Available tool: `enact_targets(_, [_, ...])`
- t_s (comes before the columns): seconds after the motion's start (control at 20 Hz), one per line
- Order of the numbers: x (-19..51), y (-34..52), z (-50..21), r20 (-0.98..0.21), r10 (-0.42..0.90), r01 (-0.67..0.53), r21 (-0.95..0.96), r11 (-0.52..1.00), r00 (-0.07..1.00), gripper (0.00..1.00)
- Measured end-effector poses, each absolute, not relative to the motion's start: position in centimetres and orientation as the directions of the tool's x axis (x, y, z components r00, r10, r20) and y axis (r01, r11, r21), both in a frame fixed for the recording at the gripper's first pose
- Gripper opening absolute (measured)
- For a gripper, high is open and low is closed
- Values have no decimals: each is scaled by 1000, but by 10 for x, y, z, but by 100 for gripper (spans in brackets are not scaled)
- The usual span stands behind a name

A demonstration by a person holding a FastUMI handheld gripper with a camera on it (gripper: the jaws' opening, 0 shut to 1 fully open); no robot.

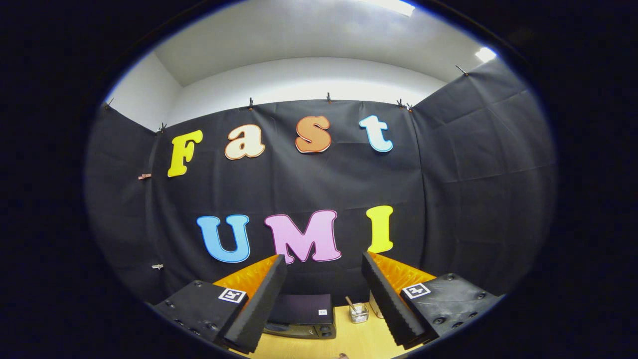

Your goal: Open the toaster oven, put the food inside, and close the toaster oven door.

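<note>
**Toaster oven low and ahead of parted fingers**

Toaster oven [300,315] sits on the bench [359,339], below and just beyond the hand-held gripper [324,294], nearer its left finger. Fingers stand apart, holding nothing. A small glass jar [358,312] stands beside the oven.

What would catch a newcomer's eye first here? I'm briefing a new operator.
The gripper stands out: its fingers are spread wide, holding nothing, raised toward the black cloth wall. Between and below them, the dark toaster oven sits on the wooden table, with a small glass container beside it.
</note>
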State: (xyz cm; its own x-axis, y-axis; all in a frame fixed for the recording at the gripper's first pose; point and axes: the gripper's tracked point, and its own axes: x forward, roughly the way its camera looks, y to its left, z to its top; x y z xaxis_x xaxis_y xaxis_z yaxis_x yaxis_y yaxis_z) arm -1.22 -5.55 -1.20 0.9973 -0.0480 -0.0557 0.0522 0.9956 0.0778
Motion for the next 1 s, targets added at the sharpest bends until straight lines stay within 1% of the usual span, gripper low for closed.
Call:
enact_targets(0.2, [-16, -49, -10, -55, -32, 35, 64, 997, 998, 98])
enact_targets(0.4, [-21, -60, -10, -65, -58, 61, 40, 997, 996, 98])
enact_targets(0.6, [-25, -63, -10, -64, -63, 67, 59, 996, 996, 98])
enact_targets(1.0, [-27, -56, -9, -69, -50, 52, 29, 998, 996, 98])
